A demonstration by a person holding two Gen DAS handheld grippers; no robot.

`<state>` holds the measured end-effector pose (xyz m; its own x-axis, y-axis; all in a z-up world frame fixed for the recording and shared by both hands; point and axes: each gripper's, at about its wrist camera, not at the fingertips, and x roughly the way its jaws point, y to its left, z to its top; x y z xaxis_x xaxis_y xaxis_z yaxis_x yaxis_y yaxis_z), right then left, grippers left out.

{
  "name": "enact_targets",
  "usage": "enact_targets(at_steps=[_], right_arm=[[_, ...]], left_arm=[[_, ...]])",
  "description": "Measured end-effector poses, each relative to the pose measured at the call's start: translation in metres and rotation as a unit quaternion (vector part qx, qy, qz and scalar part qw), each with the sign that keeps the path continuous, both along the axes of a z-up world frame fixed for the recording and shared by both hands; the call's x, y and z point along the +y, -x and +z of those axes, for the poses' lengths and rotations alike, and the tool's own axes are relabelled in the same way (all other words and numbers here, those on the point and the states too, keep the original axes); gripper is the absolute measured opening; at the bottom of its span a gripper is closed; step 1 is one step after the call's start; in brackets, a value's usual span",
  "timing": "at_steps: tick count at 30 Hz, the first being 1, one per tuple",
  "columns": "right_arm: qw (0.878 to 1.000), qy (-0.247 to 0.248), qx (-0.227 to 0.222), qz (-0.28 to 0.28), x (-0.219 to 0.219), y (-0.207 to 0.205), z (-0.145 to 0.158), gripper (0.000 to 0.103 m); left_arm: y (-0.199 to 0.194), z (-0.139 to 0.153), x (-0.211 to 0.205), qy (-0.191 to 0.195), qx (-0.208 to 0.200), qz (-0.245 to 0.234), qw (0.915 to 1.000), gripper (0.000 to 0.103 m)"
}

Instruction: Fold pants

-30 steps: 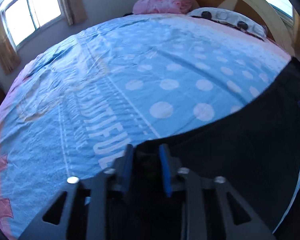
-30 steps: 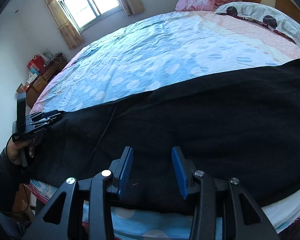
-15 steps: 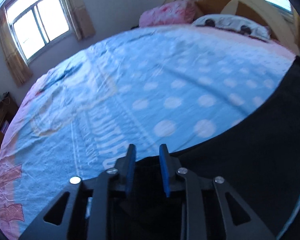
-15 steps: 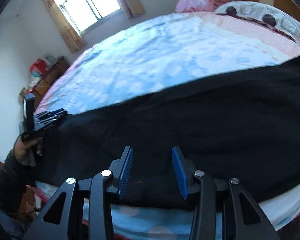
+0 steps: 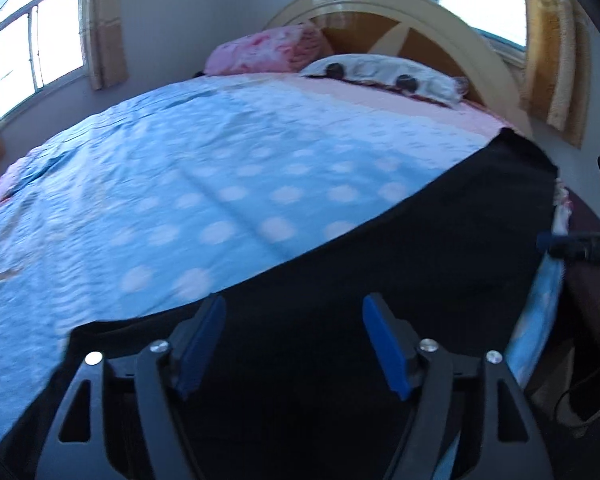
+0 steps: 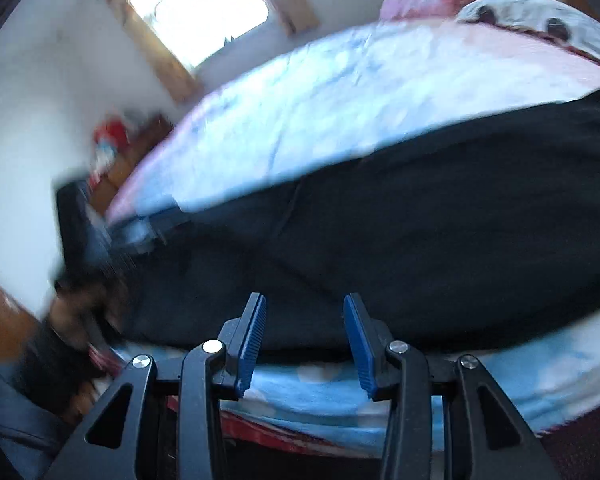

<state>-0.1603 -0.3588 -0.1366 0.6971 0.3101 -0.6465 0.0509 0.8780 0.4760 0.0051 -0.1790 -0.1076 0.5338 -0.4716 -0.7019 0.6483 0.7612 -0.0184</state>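
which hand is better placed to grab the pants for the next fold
Probably the left. Its tool sits right over the black pants, jaws opening with cloth below and nothing gripped. The right tool hangs at the pants' near edge, partly over the blue bedsheet, also gripping nothing.

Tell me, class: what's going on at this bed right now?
A person with a gripper in each hand is folding black pants laid along the near edge of a bed. The left gripper is opening above the fabric, its fingers clear of it. The right gripper hangs open over the pants' near edge, gripping nothing. The pants lie flat, with no fold visible.
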Motion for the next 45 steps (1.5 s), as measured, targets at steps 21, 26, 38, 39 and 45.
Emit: enact_targets(at_steps=[21, 26, 38, 39, 45], right_arm=[[0.930, -0.054, -0.061, -0.359, -0.206, 0.103, 0.035, 0.043], [0.933, -0.075, -0.065, -0.347, -0.232, 0.090, 0.024, 0.043], [0.933, -0.174, -0.054, -0.310, -0.209, 0.102, -0.011, 0.043], [0.933, -0.171, -0.061, -0.310, -0.209, 0.101, -0.008, 0.043], [0.936, -0.160, -0.061, -0.309, -0.216, 0.081, -0.002, 0.043]], left_arm=[[0.041, -0.004, -0.141, 0.024, 0.019, -0.136, 0.9902, 0.076], [0.038, -0.013, -0.146, 0.020, 0.029, -0.131, 0.9908, 0.076], [0.039, -0.025, -0.152, 0.009, 0.042, -0.131, 0.9904, 0.076], [0.040, -0.025, -0.152, 0.009, 0.040, -0.131, 0.9905, 0.076], [0.039, -0.028, -0.154, 0.008, 0.043, -0.131, 0.9905, 0.077]])
